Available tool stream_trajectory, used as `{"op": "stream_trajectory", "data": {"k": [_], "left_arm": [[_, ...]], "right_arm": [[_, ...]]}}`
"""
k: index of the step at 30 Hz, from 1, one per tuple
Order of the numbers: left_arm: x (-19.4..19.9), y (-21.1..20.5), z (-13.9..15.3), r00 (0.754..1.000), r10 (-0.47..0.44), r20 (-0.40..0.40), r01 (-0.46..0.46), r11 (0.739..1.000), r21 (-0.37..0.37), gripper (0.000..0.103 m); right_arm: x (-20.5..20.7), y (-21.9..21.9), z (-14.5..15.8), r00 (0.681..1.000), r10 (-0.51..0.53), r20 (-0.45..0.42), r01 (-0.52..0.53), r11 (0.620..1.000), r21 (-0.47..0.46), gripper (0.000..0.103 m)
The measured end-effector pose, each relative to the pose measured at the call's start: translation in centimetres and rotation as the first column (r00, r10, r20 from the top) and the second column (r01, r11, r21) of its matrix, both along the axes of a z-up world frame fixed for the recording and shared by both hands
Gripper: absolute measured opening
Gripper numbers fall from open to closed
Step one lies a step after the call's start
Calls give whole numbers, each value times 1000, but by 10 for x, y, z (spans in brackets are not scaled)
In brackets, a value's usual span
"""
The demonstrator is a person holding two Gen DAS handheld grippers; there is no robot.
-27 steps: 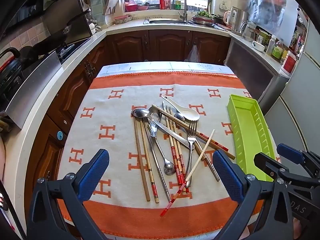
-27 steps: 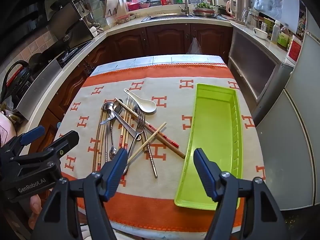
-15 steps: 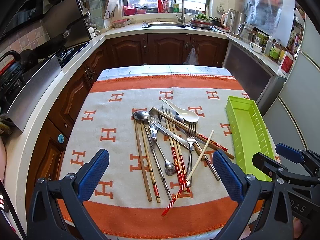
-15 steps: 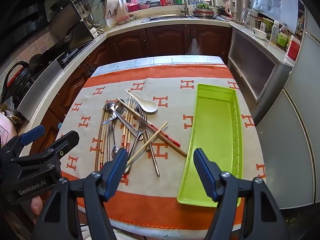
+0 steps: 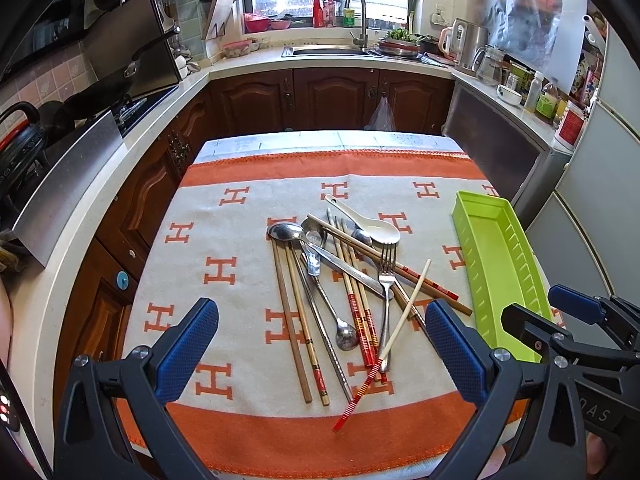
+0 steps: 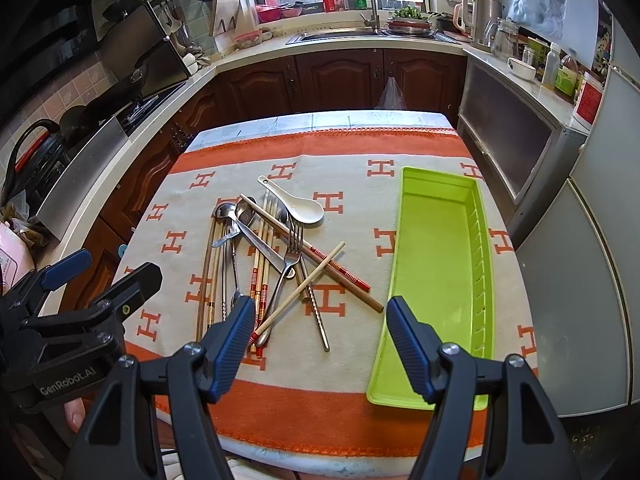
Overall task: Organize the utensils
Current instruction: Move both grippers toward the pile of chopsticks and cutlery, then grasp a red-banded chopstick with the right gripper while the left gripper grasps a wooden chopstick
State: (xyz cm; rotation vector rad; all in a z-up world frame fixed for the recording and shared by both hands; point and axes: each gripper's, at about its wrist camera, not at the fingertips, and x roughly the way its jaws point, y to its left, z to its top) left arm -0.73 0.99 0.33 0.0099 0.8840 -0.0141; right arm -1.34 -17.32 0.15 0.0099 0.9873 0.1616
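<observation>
Left gripper (image 5: pixel 320 344): spread wide with nothing between its blue pads, hanging above the near edge of the worktop; its aim has lifted a little since the earlier frames, so more of the window and sink shows.
Cloth (image 5: pixel 240 240): orange and cream with an H pattern, covering the worktop; lies as before.
Utensil pile (image 5: pixel 344 280): loose heap in the middle of the cloth, unmoved from the earlier frames.
Wooden chopsticks (image 5: pixel 290 320): at the left of the pile, running toward the near edge.
Metal spoons (image 5: pixel 286 232): bowls at the far left of the pile, handles crossing under the others.
Fork (image 6: pixel 294 248): tines pointing away, lying over the chopsticks.
White soup spoon (image 6: pixel 302 208): at the far right corner of the pile, bowl to the right.
Pale chopstick (image 6: pixel 300 288): lies slantwise across the near right of the pile.
Right gripper (image 6: pixel 320 344): spread, holding nothing, above the near edge between the pile and the tray; barely shifted.
Green tray (image 6: pixel 440 240): right of the pile, well apart from it, lengthwise on the cloth, nothing in it, as before.
</observation>
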Motion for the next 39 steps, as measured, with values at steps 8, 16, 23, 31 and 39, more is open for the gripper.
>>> {"op": "stream_trajectory", "data": {"k": [8, 16, 23, 31, 39], "left_arm": [[9, 14, 3, 1000, -22, 11, 22, 1000, 8, 102], [16, 41, 19, 999, -31, 45, 32, 999, -20, 102], [32, 68, 2, 1000, 13, 7, -13, 1000, -24, 102], [48, 91, -62, 985, 5, -173, -24, 994, -107, 84], [60, 104, -121, 941, -1, -339, -77, 973, -217, 53]], "right_arm": [[5, 5, 2, 1000, -6, 11, 6, 1000, -8, 62], [21, 16, -2, 999, 27, -23, -27, 999, 17, 57], [48, 30, -38, 986, 48, -159, -36, 996, 77, 46], [72, 33, -94, 946, 20, -323, 23, 991, 129, 41], [82, 27, -139, 888, -19, -460, 119, 974, 191, 31]]}}
